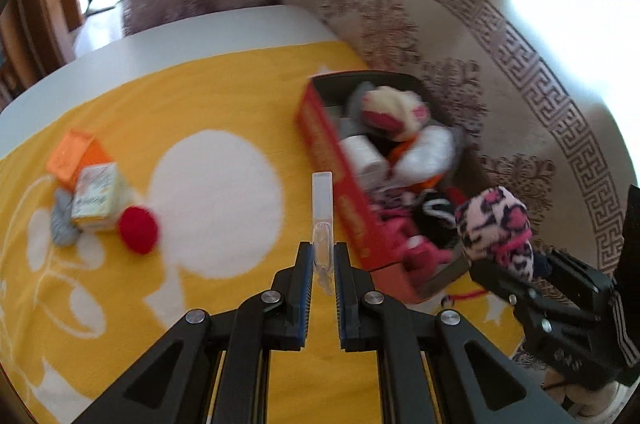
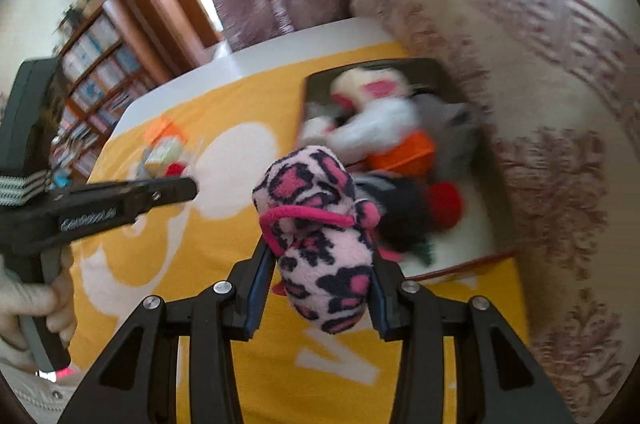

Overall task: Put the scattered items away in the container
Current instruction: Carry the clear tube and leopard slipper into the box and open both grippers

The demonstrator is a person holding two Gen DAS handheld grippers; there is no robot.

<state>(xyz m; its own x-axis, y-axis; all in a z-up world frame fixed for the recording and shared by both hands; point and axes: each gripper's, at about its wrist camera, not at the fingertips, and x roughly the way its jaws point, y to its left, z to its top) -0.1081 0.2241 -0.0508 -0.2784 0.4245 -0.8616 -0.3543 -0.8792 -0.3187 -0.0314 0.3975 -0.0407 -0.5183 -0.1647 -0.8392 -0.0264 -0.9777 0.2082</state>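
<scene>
Grippers both loaded: left gripper (image 1: 322,266) clamps clear plastic tube (image 1: 322,212), right gripper (image 2: 322,290) grips pink leopard-print fleece sock (image 2: 320,236), beside red cardboard box (image 1: 340,184).

Pale table (image 1: 224,24) under a yellow-and-white cloth (image 1: 120,104). Beige floor carpet (image 1: 460,36) with brown floral motifs and key-pattern border. Wooden bookshelf (image 2: 96,72), full of books, at left. Strong daylight washing out the upper right.
</scene>
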